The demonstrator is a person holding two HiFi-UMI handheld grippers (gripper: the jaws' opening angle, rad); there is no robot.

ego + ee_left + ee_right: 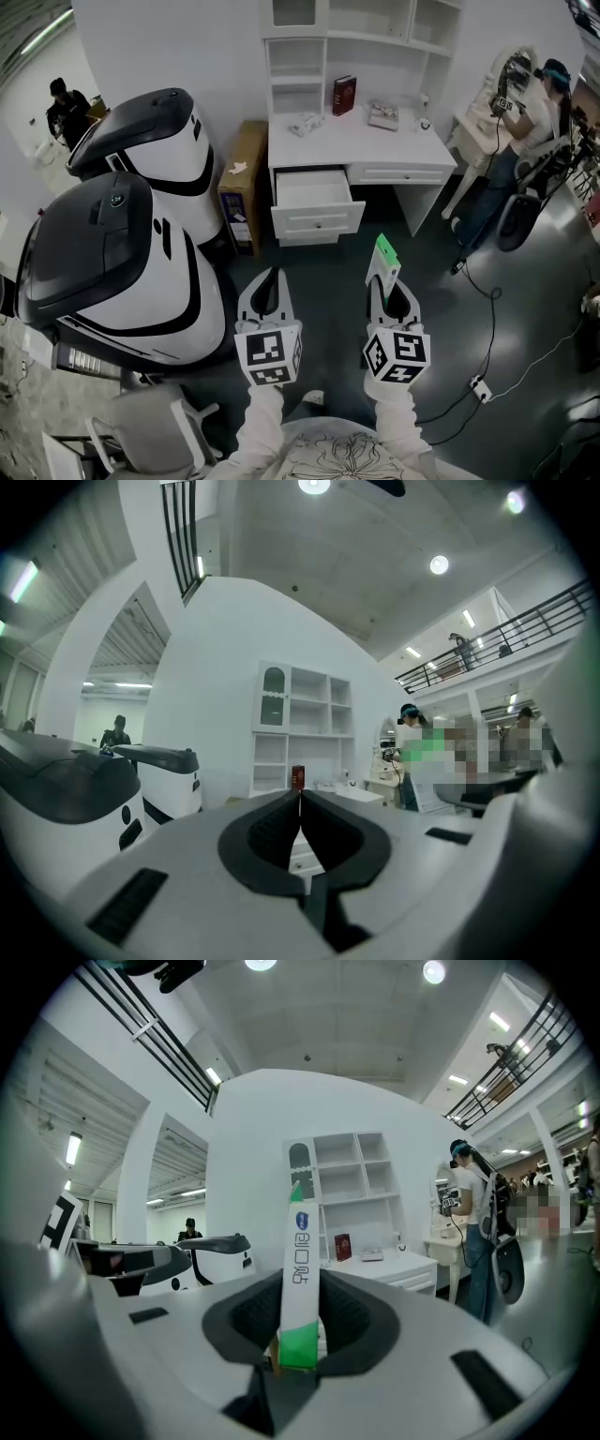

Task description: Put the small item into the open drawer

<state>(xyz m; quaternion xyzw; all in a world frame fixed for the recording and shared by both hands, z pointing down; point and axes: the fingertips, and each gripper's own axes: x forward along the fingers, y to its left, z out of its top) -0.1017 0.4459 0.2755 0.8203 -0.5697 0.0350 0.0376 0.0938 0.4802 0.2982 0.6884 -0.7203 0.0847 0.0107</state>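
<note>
— Spotted what at the left?
— Saw a large white-and-black machine housing (122, 272) filling the near left, and a second housing (155, 141) farther back. Noticed a grey chair (150, 427) at the near left corner and a person (64, 105) at the far left.

— And toward the middle?
— Found the left gripper (272, 277) near, clenched on nothing, pads pressed together. Made out a cardboard box (246, 178) far ahead, standing against the left side of the white desk (412, 141).

— Checked the drawer?
— Saw the open drawer (314, 192) pulled out at the desk's left end. Noted a red book (343, 94) upright on the desktop behind it.

— And the right?
— Found the right gripper (386, 279) just right of the left one, grasping a slim green-and-white box (302, 1269) by its green lower end, upright between the pads. Placed that box near, well apart from the drawer, not yet inside. Saw another person (530, 112) at the far right.
</note>
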